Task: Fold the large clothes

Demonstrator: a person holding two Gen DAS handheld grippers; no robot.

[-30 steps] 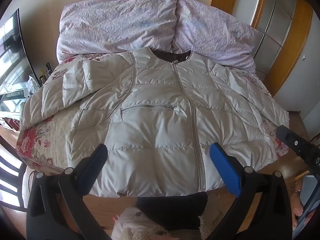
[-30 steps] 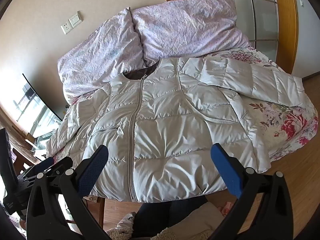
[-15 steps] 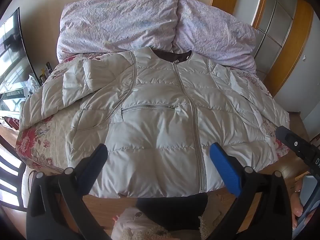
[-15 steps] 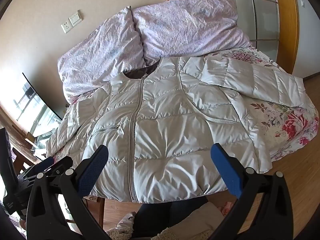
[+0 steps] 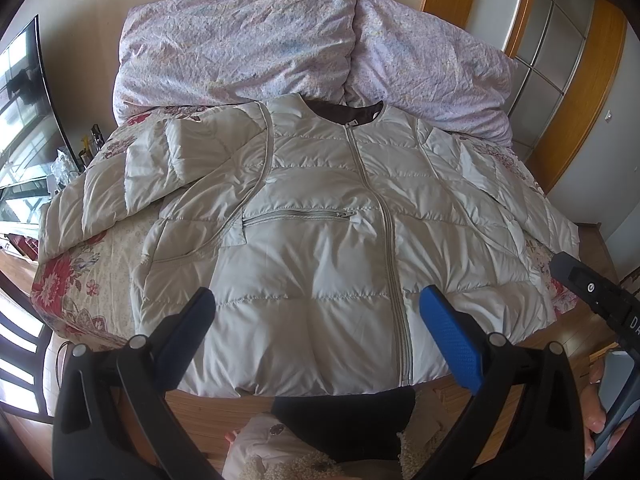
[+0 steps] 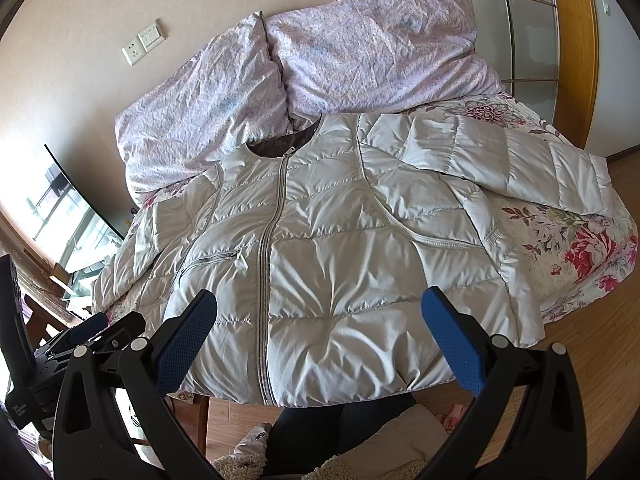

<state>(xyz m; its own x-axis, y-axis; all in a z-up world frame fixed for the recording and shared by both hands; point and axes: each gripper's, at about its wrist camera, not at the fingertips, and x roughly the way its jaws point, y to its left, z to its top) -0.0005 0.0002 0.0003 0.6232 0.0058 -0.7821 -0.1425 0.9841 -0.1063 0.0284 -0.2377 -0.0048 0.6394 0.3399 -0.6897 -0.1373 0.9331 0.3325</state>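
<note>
Puffer jacket: zipped, flat on floral bedspread. Left gripper, right gripper: both spread, empty. Risk: slick padded shell slipping from pinch.

Both wrist views are bright with daylight. It comes from the window at the left of the frame, which is blown out to white glare in the right wrist view. The quilted jacket carries a soft sheen and shallow shadows in its creases. The centre is sharp in both. Fisheye bending curves the door frame at upper right, and black vignette fills the corners.
</note>
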